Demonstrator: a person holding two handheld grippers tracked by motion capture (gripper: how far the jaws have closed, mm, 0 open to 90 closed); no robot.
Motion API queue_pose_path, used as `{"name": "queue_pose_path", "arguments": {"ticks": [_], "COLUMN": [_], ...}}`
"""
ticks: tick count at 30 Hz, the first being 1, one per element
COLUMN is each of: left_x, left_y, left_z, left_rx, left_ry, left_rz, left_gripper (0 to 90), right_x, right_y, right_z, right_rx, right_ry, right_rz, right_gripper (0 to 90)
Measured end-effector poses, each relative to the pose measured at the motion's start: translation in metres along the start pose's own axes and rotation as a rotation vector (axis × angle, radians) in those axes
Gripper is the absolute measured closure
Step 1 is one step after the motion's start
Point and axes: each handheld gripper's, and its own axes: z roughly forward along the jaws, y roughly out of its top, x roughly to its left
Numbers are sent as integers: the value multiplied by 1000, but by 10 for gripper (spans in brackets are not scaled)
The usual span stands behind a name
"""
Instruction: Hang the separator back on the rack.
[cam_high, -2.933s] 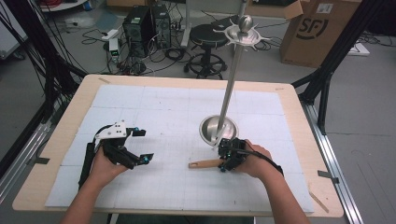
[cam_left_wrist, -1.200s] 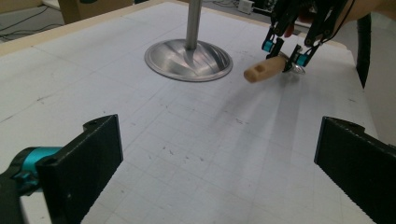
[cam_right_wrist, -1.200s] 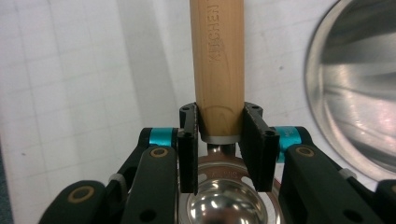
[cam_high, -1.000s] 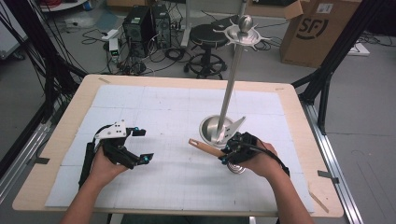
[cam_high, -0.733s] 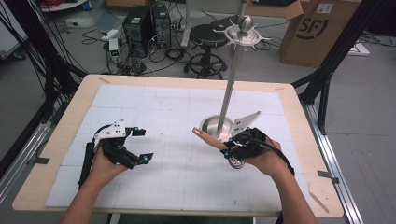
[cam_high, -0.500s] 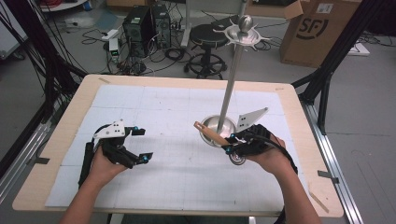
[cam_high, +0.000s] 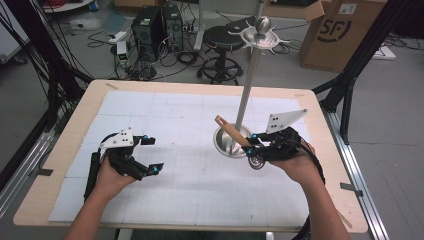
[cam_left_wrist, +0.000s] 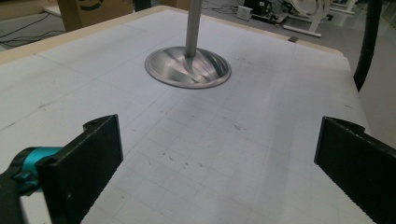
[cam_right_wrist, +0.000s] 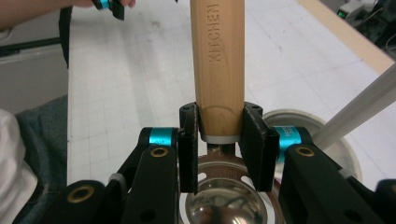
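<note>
1. Wooden table (cam_high: 65, 150) with a white squared mat (cam_high: 165, 125) on top; grey floor behind, with cables, a black stool (cam_high: 222, 40) and a brown cardboard box (cam_high: 342, 35).
2. On the mat, a shiny metal stand (cam_high: 246, 100): round base (cam_high: 227, 142), thin tall pole, small dish with hooks at the top.
3. Right gripper (cam_high: 260, 145) held up off the mat, just beside the stand's base, in the person's right hand (cam_high: 295, 162).
4. Jaws clenched tight on a wooden-handled strainer spoon (cam_high: 231, 131), gripped at the low end of the handle.
5. Handle pointing up and to the left, across the front of the pole; word "KITCHEN" on the wood in the right gripper view (cam_right_wrist: 219, 56).
6. Shiny round metal part with holes (cam_right_wrist: 224, 196) hanging just under the jaws.
7. Left gripper (cam_high: 150, 155) low over the mat, well apart from the stand, in the left hand (cam_high: 112, 175).
8. Jaws released, wide apart, holding nothing.
</note>
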Motion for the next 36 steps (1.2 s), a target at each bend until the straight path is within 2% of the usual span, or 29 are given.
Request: {"name": "queue_pose_path", "arguments": {"ticks": [9, 12, 15, 17, 20, 26, 29, 36], "left_x": [-1, -1, -1, -1, -1, -2, -1, -1], "left_y": [0, 1, 1, 1, 1, 1, 1, 1], "left_z": [0, 0, -1, -1, 0, 0, -1, 0], "left_rx": [1, -3, -2, -1, -5, -3, -4, -2], "left_ry": [-1, -1, -1, 1, -2, -1, 0, 1], "left_rz": [4, 6, 4, 2, 3, 5, 3, 5], "left_gripper": [17, 17, 17, 17, 17, 17, 17, 17], "right_x": [-4, -7, -10, -12, -14, -16, -19, -23], "right_y": [8, 9, 11, 13, 15, 19, 19, 20], "right_z": [-16, -24, -31, -37, -45, -60, -67, -87], "right_rx": [-54, -69, -99, -103, -115, -136, -164, -231], "right_ry": [-7, -18, -34, -37, -61, -77, -82, -102], "right_rz": [-1, 7, -4, 9, -1, -10, -15, 10], "right_gripper": [693, 693, 693, 693, 692, 692, 692, 692]}}
